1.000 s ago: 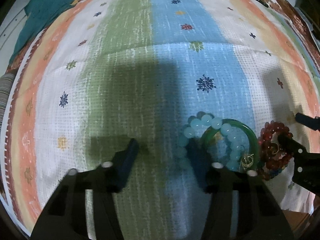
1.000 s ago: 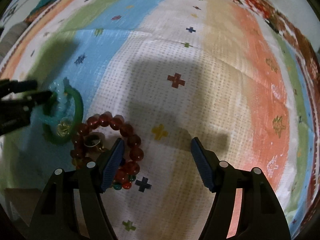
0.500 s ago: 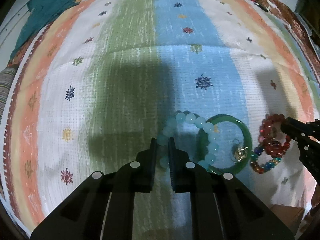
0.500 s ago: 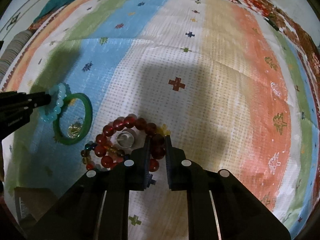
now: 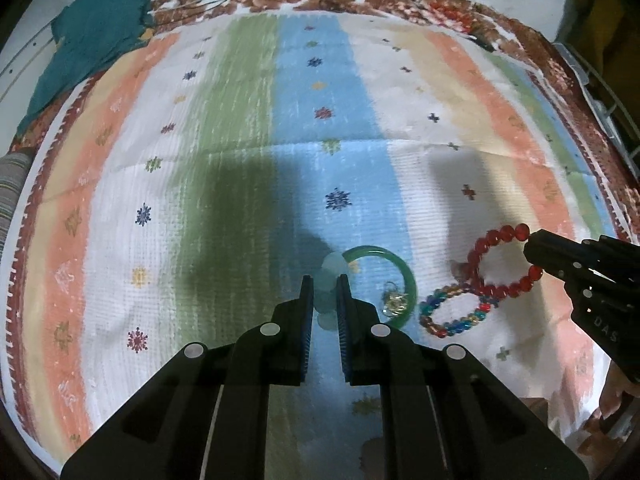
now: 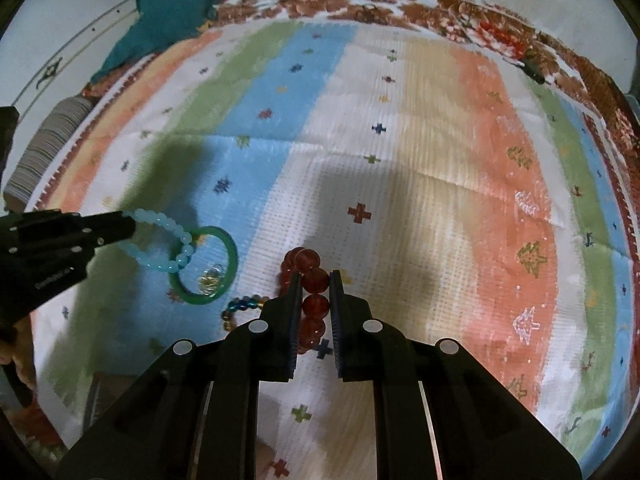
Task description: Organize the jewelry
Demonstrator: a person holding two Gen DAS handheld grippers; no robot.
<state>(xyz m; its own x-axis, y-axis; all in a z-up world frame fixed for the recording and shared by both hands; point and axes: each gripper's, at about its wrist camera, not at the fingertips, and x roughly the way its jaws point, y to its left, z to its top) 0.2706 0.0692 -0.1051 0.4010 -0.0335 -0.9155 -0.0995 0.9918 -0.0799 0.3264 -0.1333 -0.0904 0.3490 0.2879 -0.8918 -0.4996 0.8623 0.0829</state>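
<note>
My left gripper (image 5: 325,286) is shut on a pale aqua bead bracelet (image 5: 329,280), which hangs lifted off the striped cloth; the right wrist view shows that bracelet (image 6: 176,240) dangling from the left gripper (image 6: 130,226). My right gripper (image 6: 315,280) is shut on a red bead bracelet (image 6: 314,280), also raised; in the left wrist view the red bracelet (image 5: 502,264) hangs as a loop from the right gripper (image 5: 530,246). A green bangle (image 5: 406,276) lies on the cloth with a small gold piece (image 5: 394,302) inside it. A multicoloured bead bracelet (image 5: 452,312) lies beside it.
The striped woven cloth (image 5: 240,160) covers the whole surface. A teal cloth (image 5: 92,40) lies at the far left corner. A brown box corner (image 6: 108,392) shows at the near left in the right wrist view.
Both grippers went from open to shut, the left on the aqua bracelet and the right on the red one. Both then rose, lifting their bracelets off the cloth.
</note>
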